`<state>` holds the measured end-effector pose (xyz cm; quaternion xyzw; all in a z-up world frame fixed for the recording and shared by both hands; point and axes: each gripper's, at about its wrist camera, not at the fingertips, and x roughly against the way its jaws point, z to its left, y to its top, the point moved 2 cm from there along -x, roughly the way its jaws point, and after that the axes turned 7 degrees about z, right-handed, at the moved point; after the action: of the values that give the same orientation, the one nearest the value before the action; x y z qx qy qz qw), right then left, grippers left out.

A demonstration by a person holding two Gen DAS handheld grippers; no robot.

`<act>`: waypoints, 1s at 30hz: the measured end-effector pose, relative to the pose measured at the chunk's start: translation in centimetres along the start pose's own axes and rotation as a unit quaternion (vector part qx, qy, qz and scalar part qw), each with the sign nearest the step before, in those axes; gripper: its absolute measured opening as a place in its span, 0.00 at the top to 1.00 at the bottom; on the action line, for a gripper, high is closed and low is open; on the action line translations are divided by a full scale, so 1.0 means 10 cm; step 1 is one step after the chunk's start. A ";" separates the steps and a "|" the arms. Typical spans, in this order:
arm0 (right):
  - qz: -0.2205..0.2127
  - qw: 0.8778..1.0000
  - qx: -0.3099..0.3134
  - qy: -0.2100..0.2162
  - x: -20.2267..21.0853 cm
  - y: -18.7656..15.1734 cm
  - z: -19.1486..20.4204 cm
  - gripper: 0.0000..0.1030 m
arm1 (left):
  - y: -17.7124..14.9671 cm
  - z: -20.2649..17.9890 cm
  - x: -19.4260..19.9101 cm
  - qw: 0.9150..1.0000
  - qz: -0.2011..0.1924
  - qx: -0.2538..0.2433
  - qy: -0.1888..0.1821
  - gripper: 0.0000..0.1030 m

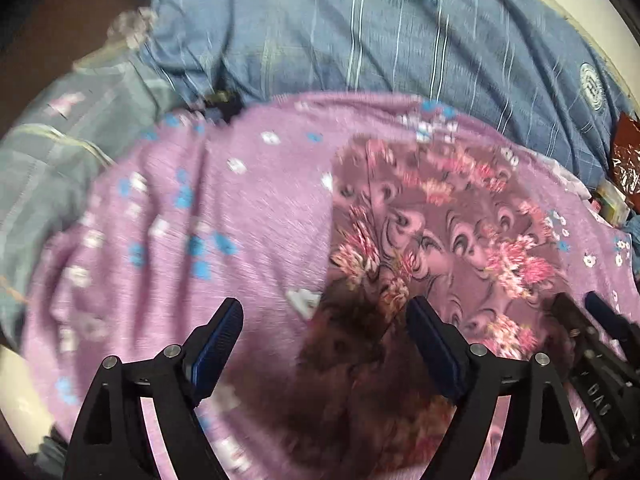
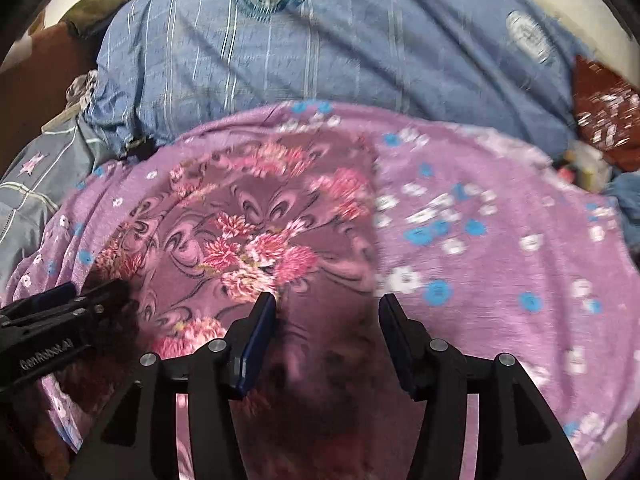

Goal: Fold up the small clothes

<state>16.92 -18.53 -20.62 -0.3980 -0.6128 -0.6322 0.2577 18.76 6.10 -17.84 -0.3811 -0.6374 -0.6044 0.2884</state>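
Note:
A small mauve garment [image 1: 440, 232] [image 2: 260, 232] with pink flowers lies flat on a lilac cloth [image 1: 200, 220] [image 2: 480, 240] dotted with blue and white blossoms. My left gripper [image 1: 324, 308] hovers open over the garment's near left edge, its blue pads wide apart and holding nothing. My right gripper [image 2: 327, 302] is open above the garment's near right part, with no fabric pinched between its pads. Each gripper shows at the side of the other's view: the right gripper [image 1: 580, 312] and the left gripper [image 2: 80, 300]. Both views are blurred.
Blue striped bedding [image 1: 360, 40] [image 2: 320, 52] with round badges fills the far side. A grey-blue fabric [image 1: 60, 152] [image 2: 36, 184] with a pink star lies to the left. A red packet [image 1: 626, 152] [image 2: 604, 112] and small clutter sit at the right edge.

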 end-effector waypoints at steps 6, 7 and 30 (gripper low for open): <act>-0.071 0.997 0.003 -0.027 0.78 0.00 -0.15 0.41 | -0.14 -0.03 0.88 0.994 -0.100 -0.017 0.029 0.18; -0.082 0.996 0.006 -0.032 0.90 0.00 -0.16 0.40 | -0.19 -0.05 1.00 0.993 -0.113 -0.022 0.032 0.18; -0.195 0.980 0.015 -0.034 2.61 -0.22 -0.05 0.34 | -1.11 -0.04 2.86 0.976 -0.207 -0.011 0.062 0.13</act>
<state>0.67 -14.57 -0.42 -0.2876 -0.6966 -0.6473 0.1145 -6.09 9.85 -0.27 -0.2055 -0.6767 -0.6805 0.1918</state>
